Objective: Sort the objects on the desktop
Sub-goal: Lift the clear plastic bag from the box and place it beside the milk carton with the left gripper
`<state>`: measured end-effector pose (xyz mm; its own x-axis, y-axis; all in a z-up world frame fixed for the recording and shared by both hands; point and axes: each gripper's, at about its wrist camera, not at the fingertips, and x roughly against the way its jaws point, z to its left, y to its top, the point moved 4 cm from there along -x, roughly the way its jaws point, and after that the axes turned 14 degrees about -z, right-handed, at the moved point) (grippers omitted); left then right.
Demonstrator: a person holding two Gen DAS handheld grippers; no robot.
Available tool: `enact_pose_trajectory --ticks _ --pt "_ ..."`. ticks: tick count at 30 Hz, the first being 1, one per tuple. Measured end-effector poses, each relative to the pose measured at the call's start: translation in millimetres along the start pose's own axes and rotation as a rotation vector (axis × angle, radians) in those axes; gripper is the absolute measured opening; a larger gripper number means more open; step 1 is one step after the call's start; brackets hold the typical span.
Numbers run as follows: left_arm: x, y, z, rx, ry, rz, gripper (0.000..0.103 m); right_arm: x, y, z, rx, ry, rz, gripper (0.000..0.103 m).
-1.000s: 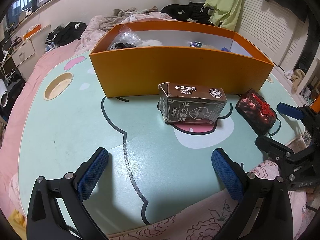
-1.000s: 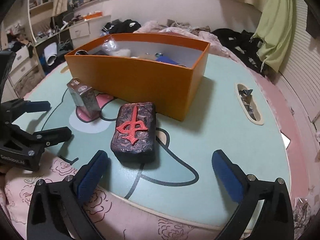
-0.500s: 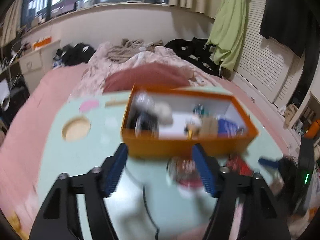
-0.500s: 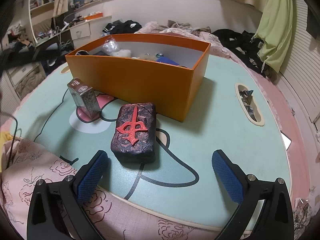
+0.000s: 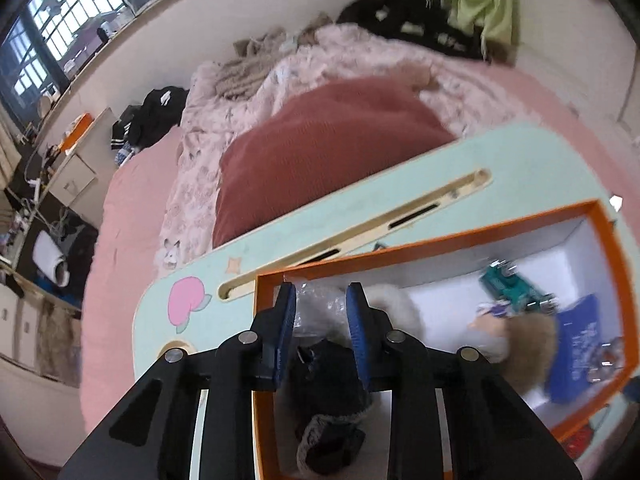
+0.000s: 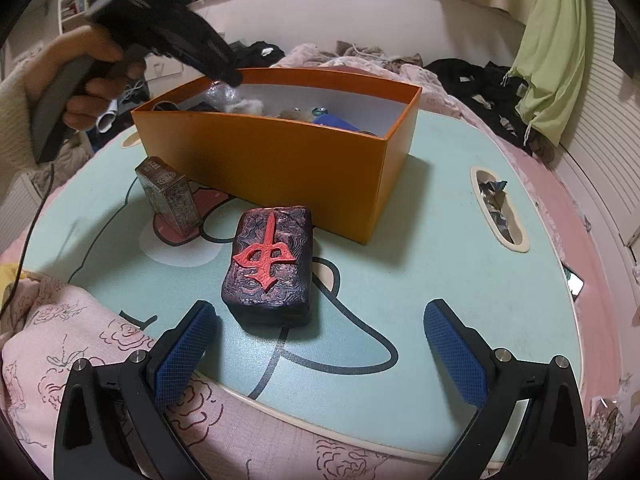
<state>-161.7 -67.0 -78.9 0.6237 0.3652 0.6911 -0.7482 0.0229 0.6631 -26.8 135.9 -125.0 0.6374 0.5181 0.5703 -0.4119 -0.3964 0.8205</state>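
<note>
My left gripper [image 5: 320, 292] hangs over the left end of the orange box [image 5: 612, 280], pointing down into it. Its jaws are closing and stand a narrow gap apart. A crinkled clear plastic bag [image 5: 320, 306] and a black fuzzy item [image 5: 324, 376] show in that gap, and I see no pad pressing on them. From the right wrist view, a hand [image 6: 88, 80] holds the left gripper [image 6: 230, 76] at the orange box's [image 6: 280, 160] far left rim. My right gripper [image 6: 320, 310] stands open and empty just behind a dark tile with a red character [image 6: 270, 264]. A grey card box [image 6: 170, 196] stands left of the tile.
The box holds a pale furry toy [image 5: 516, 340], a blue pouch [image 5: 580, 344] and a teal item [image 5: 508, 284]. The mint lap table [image 6: 440, 208] sits on a pink bed; its side slot [image 6: 496, 204] holds foil scraps. A floral quilt [image 6: 60, 332] lies along the near edge.
My left gripper rose from the table's front, swung forward over the box's left end and narrowed from wide open to a small gap. The right gripper, tile and card box have not moved.
</note>
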Motion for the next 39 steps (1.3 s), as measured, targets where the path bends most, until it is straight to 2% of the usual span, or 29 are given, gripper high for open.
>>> enact_pose_trajectory --ticks 3,9,10,12,13,14,20,25,28,31,33,37,39 --pt "-13.1 -7.6 0.7 -0.004 0.024 0.045 0.028 0.5 -1.0 -0.3 0.0 0.0 -0.001 0.103" --pt "-20.0 -7.4 -6.0 -0.04 0.031 0.058 0.028 0.0 -1.2 -0.7 -0.001 0.001 -0.001 0.103" --pt "-19.0 -7.0 -4.8 -0.038 0.031 0.053 0.025 0.4 -1.8 -0.6 -0.001 0.001 -0.001 0.103" --pt "-16.6 -6.1 -2.4 -0.023 0.015 0.034 0.014 0.0 -1.4 -0.5 -0.001 0.002 -0.001 0.103" --pt "-14.1 -5.1 0.1 -0.004 0.004 0.028 0.004 0.4 -2.0 -0.6 -0.001 0.002 -0.001 0.103" --pt "-10.6 -3.5 2.8 0.014 -0.011 0.015 0.0 0.4 -2.1 -0.6 -0.002 0.002 -0.001 0.103" --pt "22.6 3.7 15.0 0.082 -0.091 -0.084 0.0 0.3 -2.7 -0.6 -0.002 0.002 -0.002 0.103" --pt "82.1 6.2 25.7 0.166 -0.196 -0.211 0.0 0.1 -2.5 -0.5 -0.002 0.002 -0.002 0.103" --pt "115.1 -4.9 28.2 0.194 -0.265 -0.266 0.0 0.1 -2.3 -0.6 -0.002 0.002 -0.002 0.103" --pt "134.6 -31.4 23.8 0.204 -0.303 -0.275 0.0 0.2 -2.3 -0.7 -0.002 0.002 -0.002 0.103" --pt "138.9 -53.2 22.4 0.217 -0.292 -0.272 0.0 0.3 -2.3 -0.8 -0.002 0.003 -0.002 0.103" --pt "130.2 -93.3 20.3 0.245 -0.178 -0.253 0.0 0.3 -2.8 -1.0 -0.002 0.003 -0.002 0.103" --pt "119.1 -105.8 10.0 0.267 -0.229 -0.231 0.0 -0.1 -1.8 0.4 -0.002 0.003 -0.002 0.103"
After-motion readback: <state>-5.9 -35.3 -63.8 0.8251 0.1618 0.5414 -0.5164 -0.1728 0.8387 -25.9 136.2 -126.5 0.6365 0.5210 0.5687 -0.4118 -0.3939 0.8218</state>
